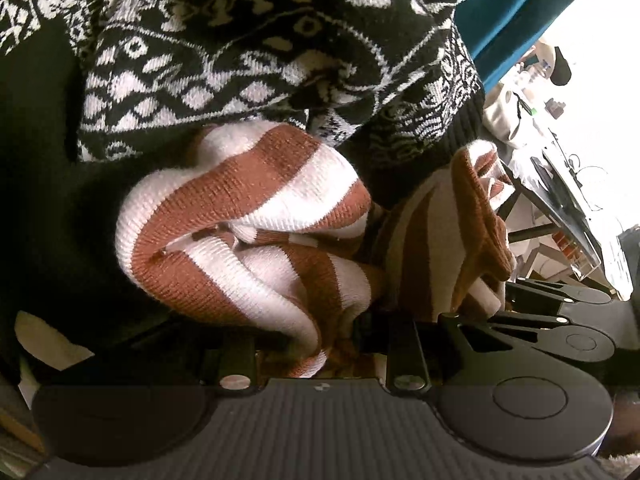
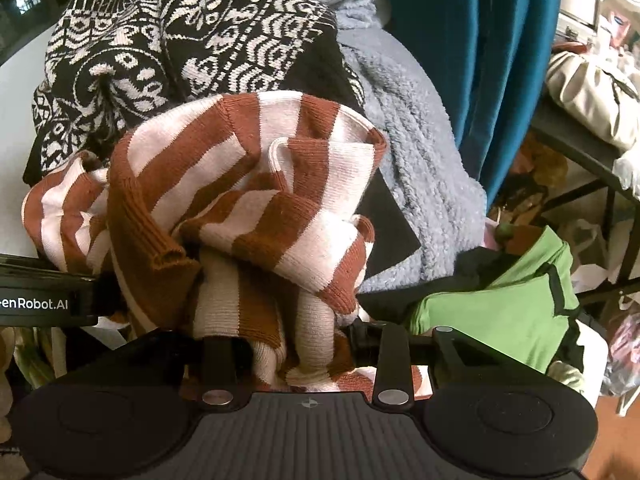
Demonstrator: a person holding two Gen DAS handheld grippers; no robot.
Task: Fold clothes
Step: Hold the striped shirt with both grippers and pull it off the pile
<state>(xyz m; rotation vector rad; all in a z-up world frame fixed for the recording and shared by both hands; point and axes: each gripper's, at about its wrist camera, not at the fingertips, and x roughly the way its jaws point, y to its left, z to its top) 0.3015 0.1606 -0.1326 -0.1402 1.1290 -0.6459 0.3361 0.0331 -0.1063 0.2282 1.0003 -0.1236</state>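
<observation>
Notably, patterned knit [image 1: 224, 40]: black and white, spread across the top of both views.
Striped sweater [image 2: 240, 184]: rust and cream ribbed knit, bunched mid-frame in both views.
Left gripper [image 1: 324, 344]: clamped on striped folds.
Right gripper [image 2: 296, 344]: closed on that sweater too.

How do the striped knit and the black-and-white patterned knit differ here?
The striped knit has broad brown and white bands; the patterned knit carries small white motifs on black. The striped knit is bunched between the fingers of both the left gripper and the right gripper; the patterned knit is held by neither. The striped knit lies nearer the cameras, the patterned knit behind it. Both are crumpled, not yet folded.
</observation>
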